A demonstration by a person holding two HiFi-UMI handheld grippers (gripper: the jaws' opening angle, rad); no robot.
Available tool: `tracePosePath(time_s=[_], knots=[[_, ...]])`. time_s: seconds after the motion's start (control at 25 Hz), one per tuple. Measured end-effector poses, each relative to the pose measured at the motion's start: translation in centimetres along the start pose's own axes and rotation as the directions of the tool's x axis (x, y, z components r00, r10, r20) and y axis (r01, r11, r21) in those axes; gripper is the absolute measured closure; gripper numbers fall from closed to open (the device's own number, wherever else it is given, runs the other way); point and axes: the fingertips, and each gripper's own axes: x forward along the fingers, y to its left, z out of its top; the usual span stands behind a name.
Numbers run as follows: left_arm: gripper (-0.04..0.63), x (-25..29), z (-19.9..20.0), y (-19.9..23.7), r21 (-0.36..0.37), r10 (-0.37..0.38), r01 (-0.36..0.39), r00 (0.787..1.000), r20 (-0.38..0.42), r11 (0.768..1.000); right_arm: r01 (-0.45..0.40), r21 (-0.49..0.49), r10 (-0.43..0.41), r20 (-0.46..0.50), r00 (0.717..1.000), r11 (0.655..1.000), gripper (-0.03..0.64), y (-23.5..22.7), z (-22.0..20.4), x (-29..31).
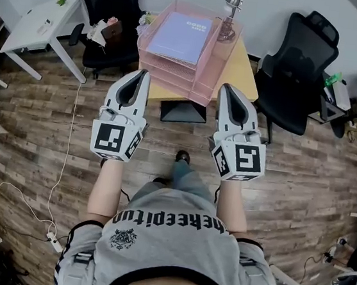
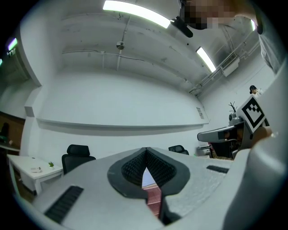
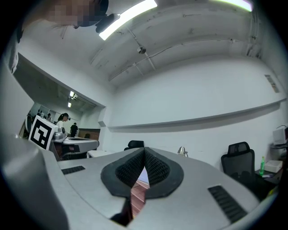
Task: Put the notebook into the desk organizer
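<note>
Wood-plank floor (image 1: 36,140), small yellow desk (image 1: 245,72) against the white wall, black office chairs (image 1: 298,63) on either side.
Left gripper (image 1: 141,74) and right gripper (image 1: 227,88) both clenched shut, nothing between the jaws, held side by side with tips right by the front edge of the pink desk organizer (image 1: 173,80). Purple notebook (image 1: 182,36) lying flat in its top tray. Lamp (image 1: 230,13) just behind. Wide stretch of floor in front of the desk.

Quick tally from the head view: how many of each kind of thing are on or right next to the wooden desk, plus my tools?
Notebook: 1
Desk organizer: 1
Lamp: 1
Black chairs: 2
Tools, left tool and right tool, both shut and empty: 2
Total: 7
</note>
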Motion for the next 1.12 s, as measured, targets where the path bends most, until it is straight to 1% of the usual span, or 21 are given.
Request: tracePosePath(time_s=[0.12,0.28,0.4,0.72,1.12], knots=[[0.592,-0.9,0.5,-0.1,-0.009,0.014,-0.013,1.0,0.023,1.0,0.022,-0.004,-0.022,0.007,1.0,1.0,0.615,0.1,0.1,-1.0],[0.592,-2.0,1.4,-0.4,-0.002,0.021,-0.021,0.999,0.04,1.0,0.043,-0.014,-0.043,0.028,0.999,0.999,0.614,0.3,0.8,-2.3],[0.592,-2.5,1.7,-0.5,-0.02,0.023,-0.022,0.998,0.053,1.0,0.059,-0.02,-0.058,0.039,0.998,0.998,0.615,0.4,1.1,-2.9],[0.592,-3.2,1.5,-0.6,-0.037,0.014,-0.012,0.998,0.054,0.999,0.072,-0.024,-0.071,0.041,0.997,0.997,0.615,0.9,1.2,-3.3],[0.592,-3.7,1.5,-0.5,-0.057,0.021,-0.018,0.998,0.059,0.998,0.08,-0.022,-0.079,0.035,0.996,0.997,0.615,1.1,1.1,-3.8]])
